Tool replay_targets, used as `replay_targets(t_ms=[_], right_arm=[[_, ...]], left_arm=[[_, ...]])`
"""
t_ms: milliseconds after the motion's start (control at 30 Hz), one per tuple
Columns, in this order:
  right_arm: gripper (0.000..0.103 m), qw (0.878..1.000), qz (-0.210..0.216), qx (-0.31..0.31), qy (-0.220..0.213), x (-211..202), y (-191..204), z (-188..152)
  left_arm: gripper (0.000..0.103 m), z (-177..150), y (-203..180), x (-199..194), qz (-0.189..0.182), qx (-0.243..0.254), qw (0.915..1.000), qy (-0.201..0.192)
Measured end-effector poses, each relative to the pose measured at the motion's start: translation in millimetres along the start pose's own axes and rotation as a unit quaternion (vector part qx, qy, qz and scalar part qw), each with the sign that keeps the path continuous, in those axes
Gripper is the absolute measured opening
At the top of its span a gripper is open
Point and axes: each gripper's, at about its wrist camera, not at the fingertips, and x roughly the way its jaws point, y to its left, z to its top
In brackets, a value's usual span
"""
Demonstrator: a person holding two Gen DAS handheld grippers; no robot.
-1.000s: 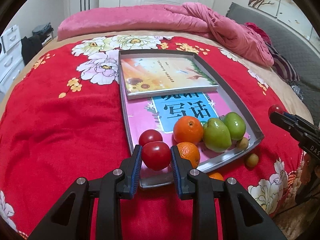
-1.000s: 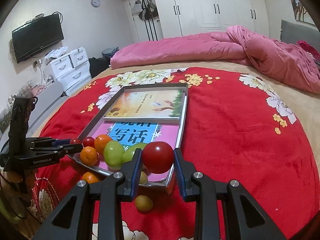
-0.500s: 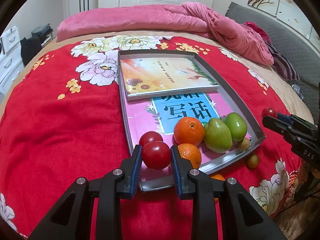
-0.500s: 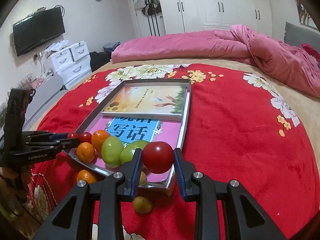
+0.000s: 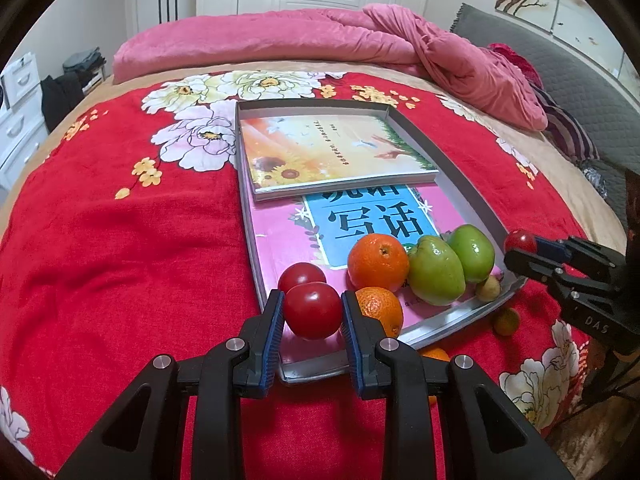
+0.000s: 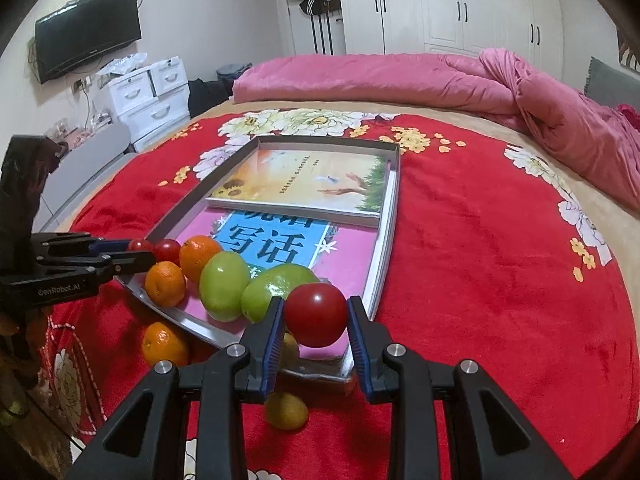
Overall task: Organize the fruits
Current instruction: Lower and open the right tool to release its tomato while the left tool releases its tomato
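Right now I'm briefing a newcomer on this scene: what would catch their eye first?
Probably the two red tomatoes, one clamped in the left gripper over the tray's near edge, one in the right gripper over its other near corner. Next, the oranges and green fruits crowded at the near end of the grey tray on the red floral blanket.

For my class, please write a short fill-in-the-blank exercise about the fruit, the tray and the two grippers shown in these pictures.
1. Each gripper, the left gripper and the right gripper, is shut on a red ____.
2. The two green fruits lie inside the metal ____.
3. The sunflower book lies on top of a ____ book.
4. One orange lies outside the tray, on the ____ blanket.

Missing words: tomato; tray; pink; red
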Motion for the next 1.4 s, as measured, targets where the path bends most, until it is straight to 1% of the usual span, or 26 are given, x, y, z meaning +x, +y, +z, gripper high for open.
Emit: replay_targets(t_ms=[333,733,800,1000,1167,1400], right_arm=[[0.032,1.000,0.002,-0.007,0.021,9.2,3.5,-4.7],[0.033,0.999,0.013,0.017,0.028,9.8,-1.7,-5.5],[0.037,0.999,0.015,0.017,0.026,9.1,-1.9,-5.6],[0.042,1.000,0.016,0.013,0.023,7.1,0.8,-5.3],[0.048,0.999,0.023,0.013,0.022,6.1,1.7,-5.2],[0.050,1.000,0.022,0.011,0.019,5.0,2.4,-4.9]], left_arm=[[0.029,0.2,0.1,0.1,0.000,0.000,1.0000,0.000],[0.029,0.7,0.9,0.3,-0.001,-0.001,1.0000,0.001],[0.029,0.2,0.6,1.1,-0.003,-0.003,1.0000,0.001],[0.029,-2.2,-0.2,0.1,-0.007,-0.006,0.9999,0.004],[0.029,-1.8,0.7,-0.3,-0.008,-0.007,0.9999,0.005],[0.030,-2.1,0.8,-0.3,-0.010,-0.009,0.9999,0.006]])
